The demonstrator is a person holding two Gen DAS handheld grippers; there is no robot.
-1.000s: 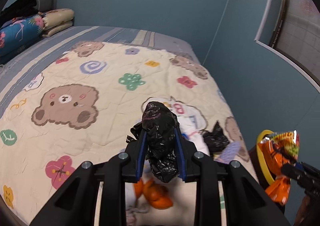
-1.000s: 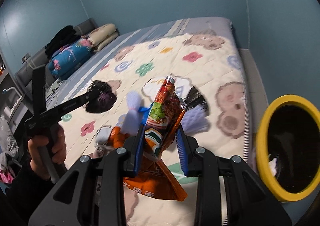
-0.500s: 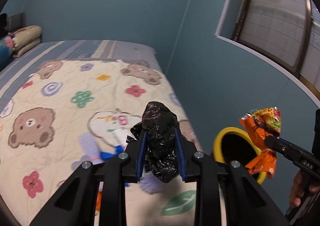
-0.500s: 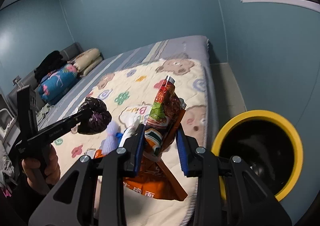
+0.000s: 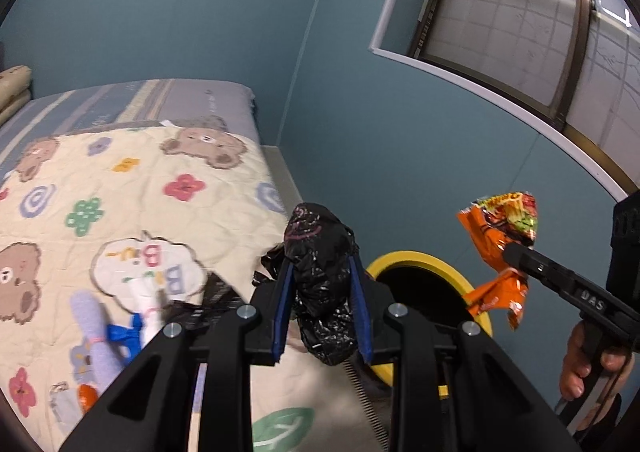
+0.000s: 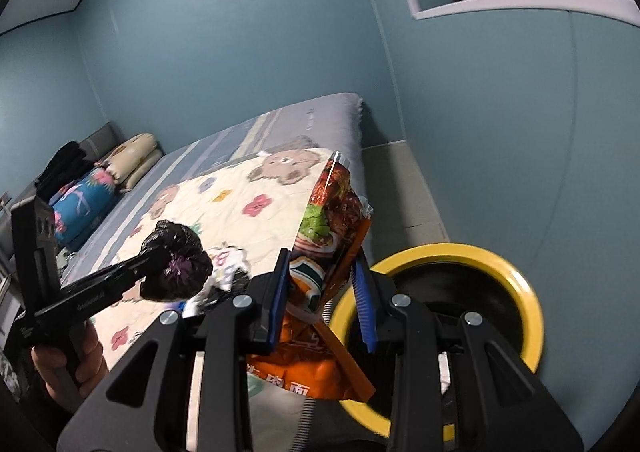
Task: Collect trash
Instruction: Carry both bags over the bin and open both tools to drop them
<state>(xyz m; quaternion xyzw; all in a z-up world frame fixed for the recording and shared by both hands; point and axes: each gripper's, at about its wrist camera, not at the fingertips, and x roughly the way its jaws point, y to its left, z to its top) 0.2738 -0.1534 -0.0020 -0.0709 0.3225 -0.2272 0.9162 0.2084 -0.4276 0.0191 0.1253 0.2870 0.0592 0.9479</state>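
Observation:
My left gripper (image 5: pixel 322 276) is shut on a crumpled black plastic bag (image 5: pixel 320 292), held in the air near the bed's right edge. The same bag (image 6: pixel 178 262) shows in the right wrist view at the tip of the left gripper (image 6: pixel 160 258). My right gripper (image 6: pixel 322 272) is shut on an orange noodle packet (image 6: pixel 328 252), which hangs just left of a bin with a yellow rim (image 6: pixel 440 252). From the left wrist view the packet (image 5: pixel 502 244) hovers above the bin's yellow rim (image 5: pixel 416 258), pinched by the right gripper (image 5: pixel 510 250).
A bed with a bear-print quilt (image 5: pixel 132 188) fills the left. Loose litter lies on it: a lilac piece (image 5: pixel 90 316), a blue scrap (image 5: pixel 122 334), a black wrapper (image 5: pixel 216 292), an orange bit (image 5: pixel 86 396). Blue walls and a window (image 5: pixel 520 12) stand at the right. Pillows (image 6: pixel 108 176) lie at the bed's head.
Both grippers have swung right from over the quilt toward the yellow-rimmed bin, still gripping the black bag and the orange packet. The bin now sits close under both.

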